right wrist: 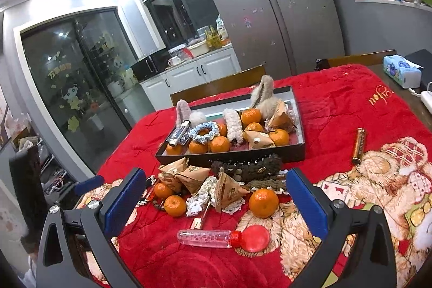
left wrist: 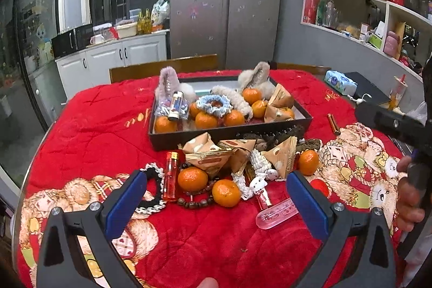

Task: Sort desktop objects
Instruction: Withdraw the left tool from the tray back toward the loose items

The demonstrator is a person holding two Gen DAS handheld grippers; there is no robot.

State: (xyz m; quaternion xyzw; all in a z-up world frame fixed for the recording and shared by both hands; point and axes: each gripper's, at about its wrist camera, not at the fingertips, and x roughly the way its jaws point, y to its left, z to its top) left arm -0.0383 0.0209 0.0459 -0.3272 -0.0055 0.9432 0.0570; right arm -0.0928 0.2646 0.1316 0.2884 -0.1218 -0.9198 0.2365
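A: Biggest first. Red quilt (left wrist: 89, 126) covers the whole table. Dark tray (left wrist: 229, 135) sits mid-table, far side of the loose pile.

B: Tray contents?

A: Tangerines (left wrist: 206, 120), a blue scrunchie (left wrist: 213, 104), fluffy hair clips (left wrist: 168, 81), tan snack packets (left wrist: 278, 104), and a lighter (left wrist: 175, 105) lying on a clear bag. Crowded.

B: Loose pile?

A: Just in front of the tray wall, touching it in places. Dark beaded hair band (right wrist: 247, 166) against the wall, triangular packets (left wrist: 208, 153), three tangerines (left wrist: 226, 193), red lighter (left wrist: 170, 177), bead bracelet (left wrist: 198, 203), black-and-white scrunchie (left wrist: 152, 189), white braided cord (left wrist: 259, 169). Things overlap, and the packets lie over the smaller bits.

B: Strays?

A: Clear plastic bottle with red cap (right wrist: 213, 237) lies on its side, nearest the cameras. Gold tube (right wrist: 358, 145) alone on the quilt, right of the tray, well apart. Tissue pack (right wrist: 402, 70) at the far right table edge.

B: Grippers?

A: Left gripper (left wrist: 216, 200) has its fingers spread wide, holding nothing, over the near edge of the pile. Right gripper (right wrist: 216, 200) likewise spread wide and unloaded, the bottle between its fingers in view; whether it touches, can't tell.
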